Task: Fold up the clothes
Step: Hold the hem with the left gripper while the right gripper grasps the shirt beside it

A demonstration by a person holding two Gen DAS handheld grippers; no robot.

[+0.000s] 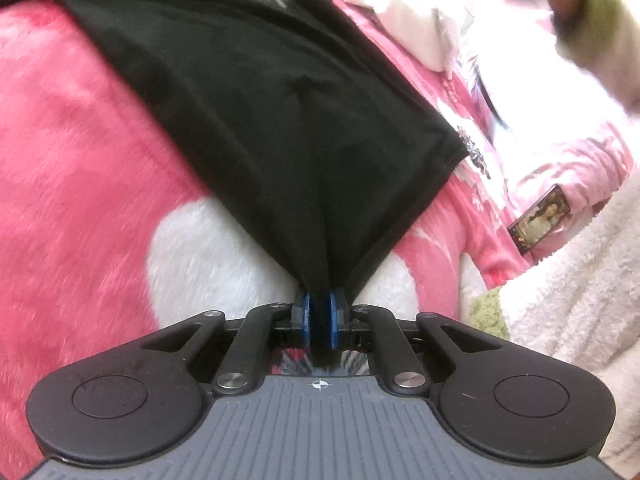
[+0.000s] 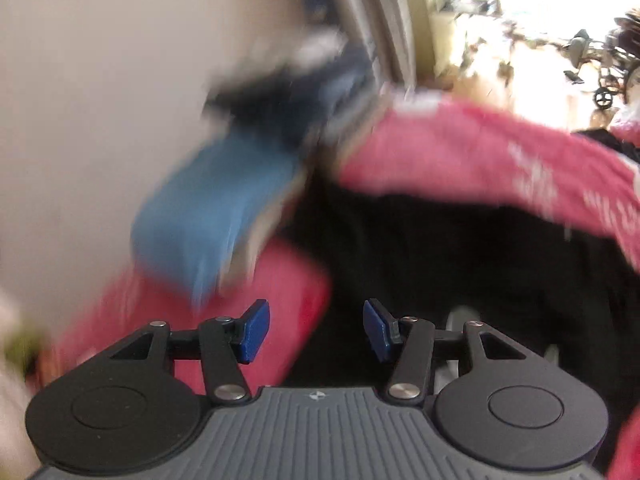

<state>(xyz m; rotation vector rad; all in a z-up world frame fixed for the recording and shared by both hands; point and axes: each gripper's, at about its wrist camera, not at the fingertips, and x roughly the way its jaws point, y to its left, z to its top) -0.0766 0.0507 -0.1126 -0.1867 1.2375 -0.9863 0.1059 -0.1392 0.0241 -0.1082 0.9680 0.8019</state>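
1. Left wrist view: left gripper (image 1: 320, 314) clamped on a corner of the black shirt (image 1: 256, 96), spread over a pink blanket (image 1: 80, 152).
2. Right gripper (image 2: 316, 330) with blue pads (image 2: 254, 332) apart, empty, above blurred pink and black cloth.

A bedroom in a home.

A fluffy pink-and-white blanket (image 1: 80, 152) covers the bed ahead of the left hand-held gripper (image 1: 320, 316), with clothes (image 1: 532, 184) heaped beyond; a plain wall (image 2: 100, 100) and bright window (image 2: 520, 40) stand ahead of the right one.
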